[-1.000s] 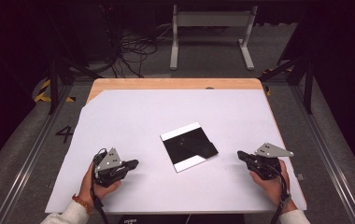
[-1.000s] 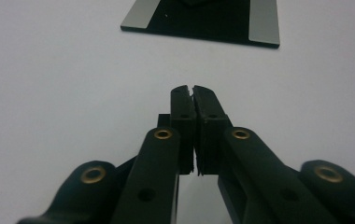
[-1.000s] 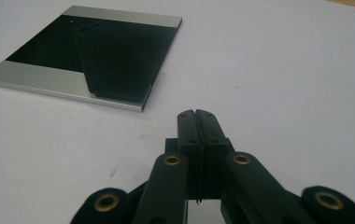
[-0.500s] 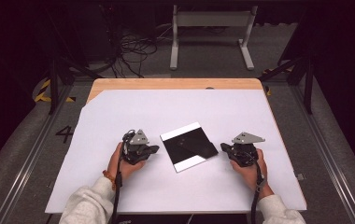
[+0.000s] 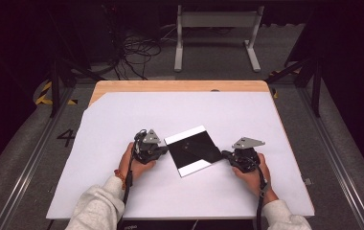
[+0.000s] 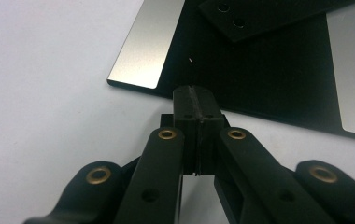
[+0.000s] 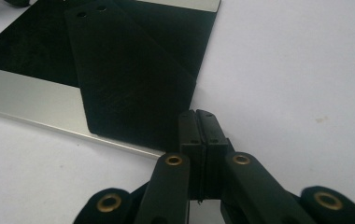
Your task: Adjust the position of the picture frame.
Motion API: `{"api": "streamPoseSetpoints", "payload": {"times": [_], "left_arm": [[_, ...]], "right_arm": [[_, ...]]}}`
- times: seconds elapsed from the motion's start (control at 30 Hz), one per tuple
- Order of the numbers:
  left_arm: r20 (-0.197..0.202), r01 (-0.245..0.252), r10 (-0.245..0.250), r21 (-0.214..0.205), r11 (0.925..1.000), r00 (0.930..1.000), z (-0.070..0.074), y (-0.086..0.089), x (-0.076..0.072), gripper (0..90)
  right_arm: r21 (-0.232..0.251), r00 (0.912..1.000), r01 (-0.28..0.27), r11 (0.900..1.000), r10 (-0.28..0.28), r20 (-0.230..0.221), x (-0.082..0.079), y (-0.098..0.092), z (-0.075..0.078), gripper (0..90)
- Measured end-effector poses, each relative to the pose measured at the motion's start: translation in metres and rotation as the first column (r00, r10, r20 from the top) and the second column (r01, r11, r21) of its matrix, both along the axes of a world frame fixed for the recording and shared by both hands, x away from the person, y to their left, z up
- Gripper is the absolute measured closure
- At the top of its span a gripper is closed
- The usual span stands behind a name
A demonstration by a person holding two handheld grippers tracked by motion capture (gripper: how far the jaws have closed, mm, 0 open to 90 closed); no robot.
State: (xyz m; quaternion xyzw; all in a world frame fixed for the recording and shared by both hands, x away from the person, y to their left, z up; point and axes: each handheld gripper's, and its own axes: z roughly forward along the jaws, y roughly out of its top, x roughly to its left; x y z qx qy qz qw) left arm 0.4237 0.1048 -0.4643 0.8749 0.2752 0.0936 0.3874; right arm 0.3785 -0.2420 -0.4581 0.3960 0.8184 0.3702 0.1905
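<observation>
High view: black plate [image 5: 192, 151] flat at mid worktop [image 5: 122, 115], between both grippers.
Left gripper [image 6: 195, 100]: jaws pressed together, empty, at plate's edge.
Right gripper [image 7: 202, 123]: jaws pressed together, empty, at opposite edge.

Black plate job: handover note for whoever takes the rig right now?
Left gripper: jaws shut, empty, tips at the near-left edge of the black plate.
Right gripper: jaws shut, empty, tips at the plate's right edge.
Plate: flat on the white sheet, mid-table, turned at an angle, silver strips along two opposite edges. A smaller black strip with two holes lies on top of it.
Done: both grippers are at the plate, one each side.
Left: nothing gripped or lifted yet; likely push or square the plate between the shut tips.
</observation>
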Motion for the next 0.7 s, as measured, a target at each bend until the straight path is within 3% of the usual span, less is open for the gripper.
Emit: {"api": "streamPoseSetpoints", "payload": {"times": [0.23,0.7], "left_arm": [[-0.015,0.009,-0.01,-0.013,0.9999,0.9998,0.0,0.0,0.003,89.9],[-0.036,0.024,-0.025,-0.025,0.9994,0.9991,0.0,-0.002,0.007,89.8]], "right_arm": [[-0.007,0.9975,-0.07,0.9975,0.07,-0.012,-0.006,0.003,0.001,90.0],[-0.026,0.9932,-0.116,0.9929,0.115,-0.019,-0.018,0.004,0.002,90.0]]}}
